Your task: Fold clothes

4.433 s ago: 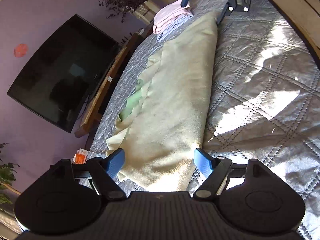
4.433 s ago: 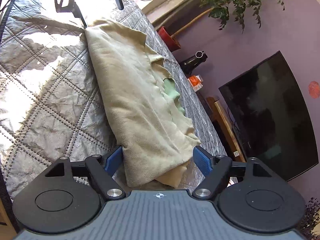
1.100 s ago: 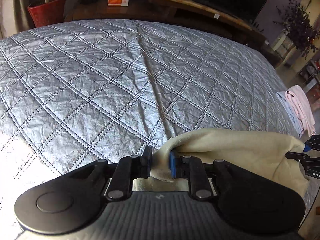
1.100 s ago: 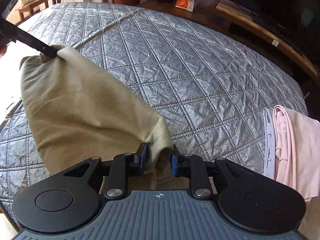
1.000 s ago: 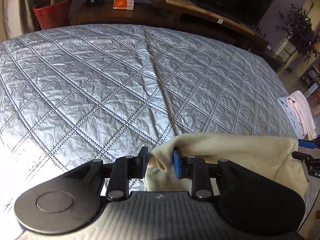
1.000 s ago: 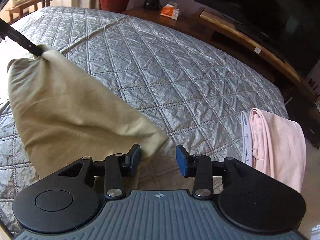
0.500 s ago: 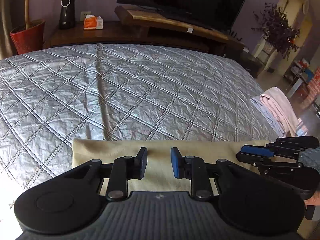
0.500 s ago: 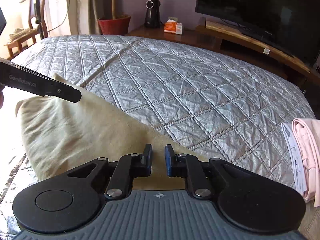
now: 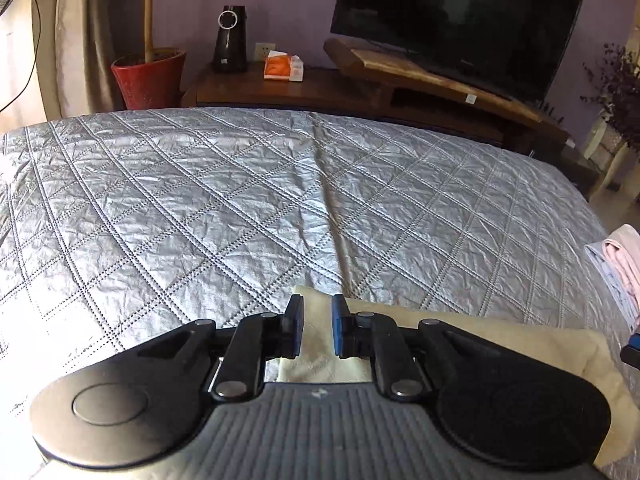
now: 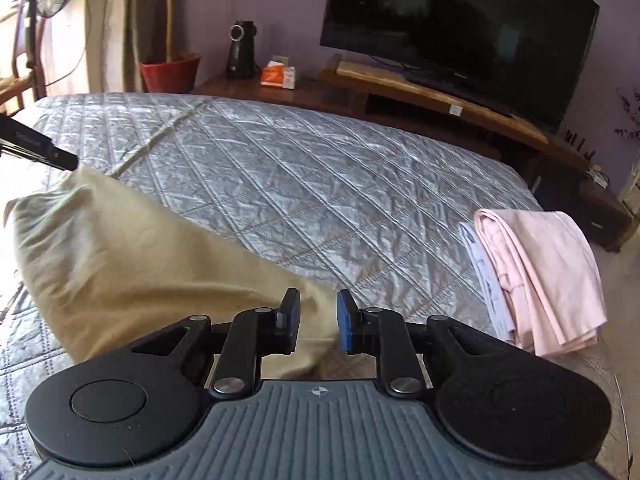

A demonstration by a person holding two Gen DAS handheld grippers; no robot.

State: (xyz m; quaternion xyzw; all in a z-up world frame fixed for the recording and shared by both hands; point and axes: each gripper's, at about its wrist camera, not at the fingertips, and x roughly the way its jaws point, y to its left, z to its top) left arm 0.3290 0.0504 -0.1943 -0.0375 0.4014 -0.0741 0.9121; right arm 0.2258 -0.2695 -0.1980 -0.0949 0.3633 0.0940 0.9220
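Observation:
A pale yellow-beige garment hangs stretched in a band above the near part of the grey quilted bed. My left gripper is shut on its left upper corner, cloth between the blue pads. My right gripper is shut on the other corner, a fold of cloth between the pads. In the left wrist view the garment runs to the right under the gripper body. The left gripper's finger shows in the right wrist view at the cloth's far corner.
A folded pink garment on a white one lies at the bed's right edge. Beyond the bed stand a wooden TV bench, a TV, a red plant pot and an orange box.
Both grippers opened about a second ago and dropped the cloth onto the bed. They have since closed again on its corners and lifted it, tilting up toward the TV wall.

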